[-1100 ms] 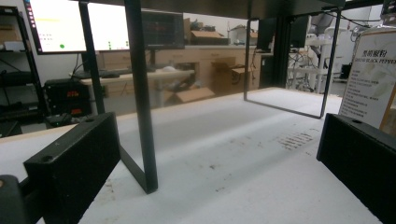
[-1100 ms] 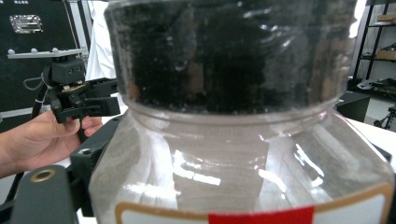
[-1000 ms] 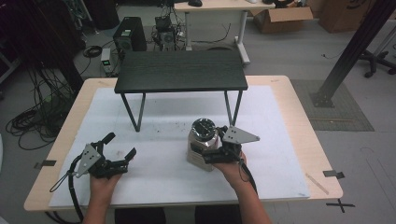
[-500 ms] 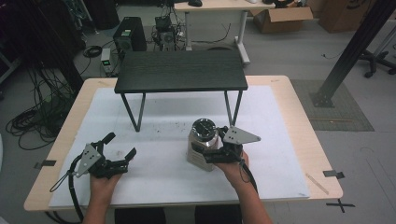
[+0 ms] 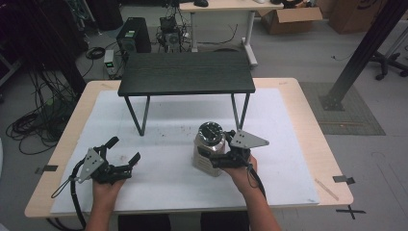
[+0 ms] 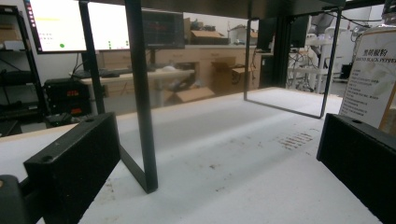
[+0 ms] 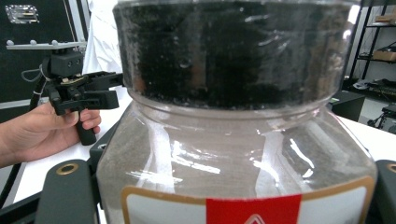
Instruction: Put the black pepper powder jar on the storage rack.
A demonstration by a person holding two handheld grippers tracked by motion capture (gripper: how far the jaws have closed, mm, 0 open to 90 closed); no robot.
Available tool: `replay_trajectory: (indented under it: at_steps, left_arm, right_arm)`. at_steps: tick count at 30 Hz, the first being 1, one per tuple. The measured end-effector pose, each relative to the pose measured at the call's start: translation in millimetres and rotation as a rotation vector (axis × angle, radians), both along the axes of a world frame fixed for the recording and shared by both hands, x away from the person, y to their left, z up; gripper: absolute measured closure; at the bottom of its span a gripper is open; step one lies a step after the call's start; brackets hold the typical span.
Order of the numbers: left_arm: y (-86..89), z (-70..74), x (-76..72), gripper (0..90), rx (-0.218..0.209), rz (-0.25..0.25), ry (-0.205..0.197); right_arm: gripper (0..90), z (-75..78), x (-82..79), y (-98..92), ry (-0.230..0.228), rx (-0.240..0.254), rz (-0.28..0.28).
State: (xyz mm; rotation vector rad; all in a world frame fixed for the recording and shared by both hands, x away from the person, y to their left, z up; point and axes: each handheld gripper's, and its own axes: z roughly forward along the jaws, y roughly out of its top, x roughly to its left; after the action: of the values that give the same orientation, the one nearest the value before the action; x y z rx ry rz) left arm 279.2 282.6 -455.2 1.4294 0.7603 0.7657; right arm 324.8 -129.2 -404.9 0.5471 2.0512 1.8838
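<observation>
A clear jar of black pepper (image 5: 210, 148) with a dark lid stands on the white mat, in front of the small black table (image 5: 187, 72). My right gripper (image 5: 206, 159) comes at it from the right. Its jaws have just been closing and now press on the jar's body, which looms large in the right gripper view (image 7: 233, 140). My left gripper (image 5: 124, 149) rests at the near left of the mat, open and with nothing in it. In the left gripper view its two black jaws stand wide apart (image 6: 217, 161), and the jar's label (image 6: 373, 79) shows at the right edge.
The black table's thin metal legs (image 6: 140, 93) stand just ahead of the left gripper. The white mat (image 5: 168, 183) covers most of the wooden tabletop. Cables, boxes and a desk lie on the floor beyond the far edge.
</observation>
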Motion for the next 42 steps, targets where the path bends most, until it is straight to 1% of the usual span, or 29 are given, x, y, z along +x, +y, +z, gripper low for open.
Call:
replay_trajectory:
  at_steps: [4, 10, 13, 16, 24, 29, 37, 38, 39, 40, 42]
  left_arm:
    - [-0.1, 0.0, 0.0, 0.2, 0.001, 0.000, 0.000]
    - [-0.2, 0.0, 0.0, 0.2, 0.001, 0.000, 0.000]
    - [-0.2, 0.0, 0.1, 0.2, 0.001, -0.001, 0.001]
    - [-0.2, 0.0, 0.2, 0.2, 0.001, -0.001, 0.001]
    - [-0.2, 0.1, 0.3, 0.2, 0.002, 0.000, 0.002]
    - [-0.2, 0.1, 0.4, 0.2, 0.002, 0.000, 0.003]
    - [-0.2, 0.1, 0.4, 0.2, 0.003, 0.000, 0.003]
    - [-0.2, 0.1, 0.4, 0.2, 0.003, 0.000, 0.003]
    - [-0.1, 0.2, 0.5, 0.2, 0.005, 0.001, 0.002]
    - [-0.3, 0.1, 0.4, 0.2, 0.003, 0.000, 0.003]
    - [0.2, 0.2, 0.3, 0.2, 0.008, 0.000, 0.004]
  right_arm:
    - [22.9, 0.8, -1.2, 0.0, 0.008, 0.010, 0.012]
    - [22.8, 9.5, -3.2, 1.1, -0.007, 0.007, 0.020]
    - [22.8, 17.5, -3.0, 0.2, -0.011, 0.008, 0.028]
    - [22.7, 26.5, -2.0, -1.6, 0.000, 0.016, 0.034]
    - [22.6, 50.8, 4.0, -3.8, -0.021, -0.005, 0.047]
    - [22.5, 65.7, 7.6, -3.8, -0.025, -0.004, 0.059]
    - [22.5, 91.9, 12.7, -5.7, -0.043, -0.006, 0.071]
    - [22.5, 91.9, 12.7, -5.7, -0.043, -0.006, 0.071]
    - [22.5, 95.5, 13.0, -5.9, -0.044, -0.005, 0.072]
    - [22.4, 103.5, 13.8, -6.3, -0.048, -0.006, 0.074]
    - [22.4, 109.6, 14.5, -6.7, -0.047, -0.007, 0.076]
